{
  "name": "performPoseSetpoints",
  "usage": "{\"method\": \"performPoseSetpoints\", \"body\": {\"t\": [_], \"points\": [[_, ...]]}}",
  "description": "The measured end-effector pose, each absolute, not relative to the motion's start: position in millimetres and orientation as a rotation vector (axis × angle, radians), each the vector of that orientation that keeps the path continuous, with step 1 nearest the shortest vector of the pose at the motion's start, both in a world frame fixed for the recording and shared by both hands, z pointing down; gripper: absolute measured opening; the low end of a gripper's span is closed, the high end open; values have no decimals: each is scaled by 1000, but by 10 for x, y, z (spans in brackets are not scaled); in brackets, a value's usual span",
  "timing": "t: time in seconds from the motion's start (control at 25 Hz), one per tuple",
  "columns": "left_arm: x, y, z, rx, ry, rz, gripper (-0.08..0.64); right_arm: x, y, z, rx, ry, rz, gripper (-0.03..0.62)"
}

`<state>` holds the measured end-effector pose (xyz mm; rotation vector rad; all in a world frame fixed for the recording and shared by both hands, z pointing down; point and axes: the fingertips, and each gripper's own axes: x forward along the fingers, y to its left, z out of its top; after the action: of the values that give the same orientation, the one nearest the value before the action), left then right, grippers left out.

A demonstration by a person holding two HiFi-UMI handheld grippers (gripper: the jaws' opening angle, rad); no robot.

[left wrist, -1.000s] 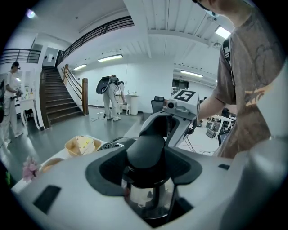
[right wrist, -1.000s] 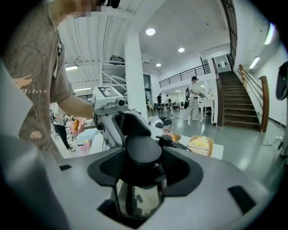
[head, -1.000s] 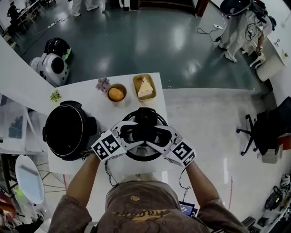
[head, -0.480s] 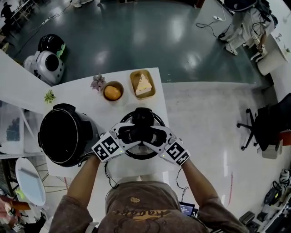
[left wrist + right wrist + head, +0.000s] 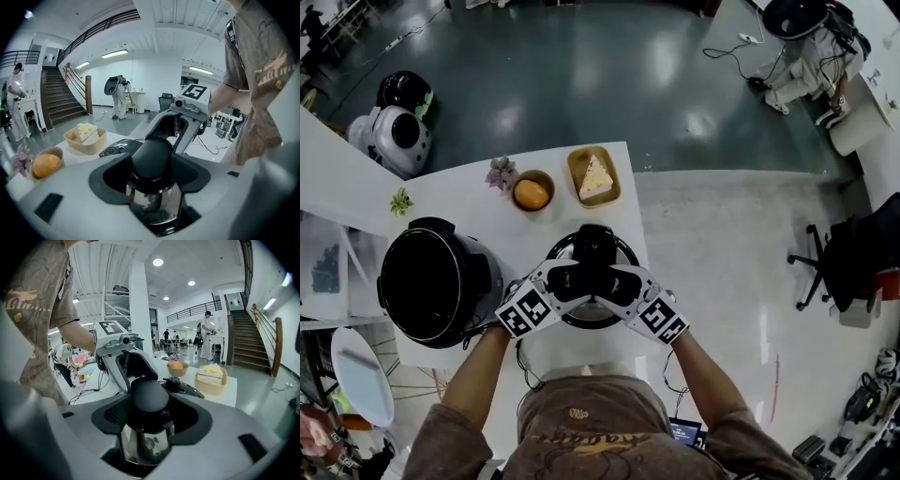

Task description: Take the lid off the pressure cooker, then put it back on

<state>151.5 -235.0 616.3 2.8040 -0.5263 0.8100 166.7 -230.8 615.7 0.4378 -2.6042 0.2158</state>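
Note:
The pressure cooker's open black pot (image 5: 436,281) stands at the table's left. Its round steel-rimmed lid (image 5: 628,251) is to the right of the pot, low over the table's right part; I cannot tell if it rests on the table. My left gripper (image 5: 572,279) and right gripper (image 5: 615,282) face each other across the lid's black knob (image 5: 593,277). In the left gripper view the knob (image 5: 151,157) sits between that gripper's pads (image 5: 151,174), with the right gripper (image 5: 180,122) opposite. In the right gripper view, the knob (image 5: 149,394) is likewise clasped by the right gripper (image 5: 147,420).
At the table's far edge stand a bowl with an orange (image 5: 532,192), a tray with a cake slice (image 5: 594,176), a small flower (image 5: 500,172) and a green sprig (image 5: 400,201). The table's right edge (image 5: 639,272) runs just beside the lid. People stand far off.
Both grippers have come down together with the lid between them, closer to the table. The pot, bowl and tray have not moved.

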Motion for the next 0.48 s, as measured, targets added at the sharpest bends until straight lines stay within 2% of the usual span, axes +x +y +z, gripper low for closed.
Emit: {"method": "performPoseSetpoints", "body": {"t": [0.2,0.48], "points": [[1511,-2348,6172,2779,-534,828,273,1670,-2305,6165,430,-2590,210,258],[1352,-2410,5820,2737,-768,636,282,1854,-2370,5877,631,-2616,264,261]]}}
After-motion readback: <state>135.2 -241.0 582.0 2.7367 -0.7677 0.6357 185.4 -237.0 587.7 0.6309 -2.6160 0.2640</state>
